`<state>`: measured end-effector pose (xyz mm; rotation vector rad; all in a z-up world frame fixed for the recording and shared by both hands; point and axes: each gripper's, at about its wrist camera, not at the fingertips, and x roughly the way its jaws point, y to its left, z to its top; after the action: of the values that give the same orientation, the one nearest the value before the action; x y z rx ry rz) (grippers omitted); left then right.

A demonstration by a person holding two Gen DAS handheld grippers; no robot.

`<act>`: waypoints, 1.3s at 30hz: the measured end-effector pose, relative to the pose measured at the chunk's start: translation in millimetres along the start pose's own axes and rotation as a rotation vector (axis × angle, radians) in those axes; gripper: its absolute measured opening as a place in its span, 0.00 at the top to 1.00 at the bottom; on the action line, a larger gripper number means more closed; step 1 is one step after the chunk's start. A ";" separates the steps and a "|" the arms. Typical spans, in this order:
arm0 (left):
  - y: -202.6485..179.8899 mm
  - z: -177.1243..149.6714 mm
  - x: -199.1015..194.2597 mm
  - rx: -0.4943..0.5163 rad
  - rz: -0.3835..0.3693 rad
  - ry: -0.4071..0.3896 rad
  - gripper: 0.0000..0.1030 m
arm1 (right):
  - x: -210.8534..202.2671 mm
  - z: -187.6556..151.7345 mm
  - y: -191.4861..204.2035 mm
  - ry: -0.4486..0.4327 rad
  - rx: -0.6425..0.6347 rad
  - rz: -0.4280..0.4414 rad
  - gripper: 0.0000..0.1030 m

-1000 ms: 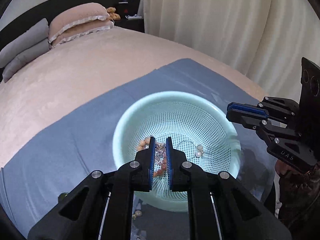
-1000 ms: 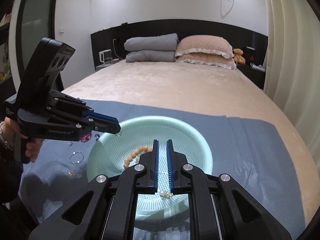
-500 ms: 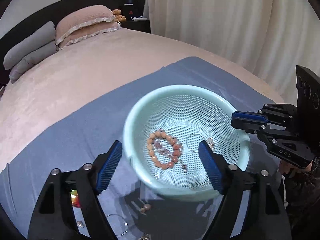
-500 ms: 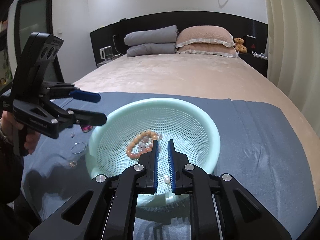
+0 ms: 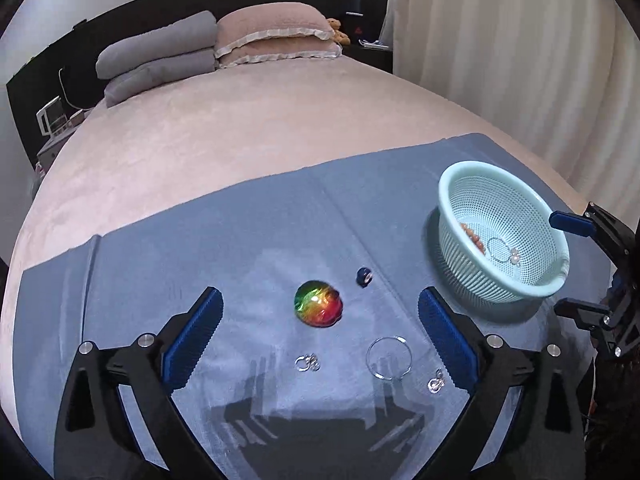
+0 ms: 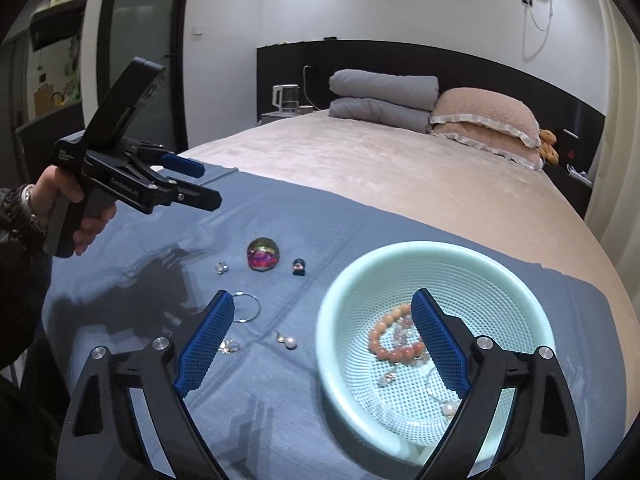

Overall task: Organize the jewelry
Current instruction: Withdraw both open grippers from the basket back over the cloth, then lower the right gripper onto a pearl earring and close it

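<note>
Jewelry, part sorted: bead bracelet point(image 6: 394, 340) and pearl pieces inside mint mesh basket point(image 6: 332, 344) on blue cloth point(image 5: 256, 240) over bed; beside basket on the cloth, iridescent dome point(image 5: 318, 303), hoop point(image 5: 389, 357) and small rings; left tool point(image 5: 320, 334) and right tool point(image 6: 322, 330) both just spread wide, nothing between jaws.

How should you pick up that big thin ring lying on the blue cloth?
The hoop lies flat on the cloth, so probably come straight down and pinch one stretch of its wire rim, one finger inside the loop and one outside. From the side, the fingers would likely slide over it.
</note>
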<state>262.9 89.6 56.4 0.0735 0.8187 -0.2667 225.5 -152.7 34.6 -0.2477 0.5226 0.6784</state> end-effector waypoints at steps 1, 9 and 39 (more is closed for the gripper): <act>3.7 -5.3 3.7 -0.004 0.003 0.012 0.06 | 5.4 0.8 6.0 0.011 -0.009 0.011 0.17; 19.5 -46.7 34.2 -0.001 -0.015 0.074 0.06 | 48.8 -11.2 34.0 0.119 0.004 0.116 0.20; 20.6 -68.4 64.9 -0.053 -0.005 0.022 0.14 | 89.3 -41.9 29.8 0.214 0.331 -0.016 0.52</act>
<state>261.9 107.5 -38.4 0.0247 0.8470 -0.2492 248.8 -98.7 -49.9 -0.0124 0.8271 0.5424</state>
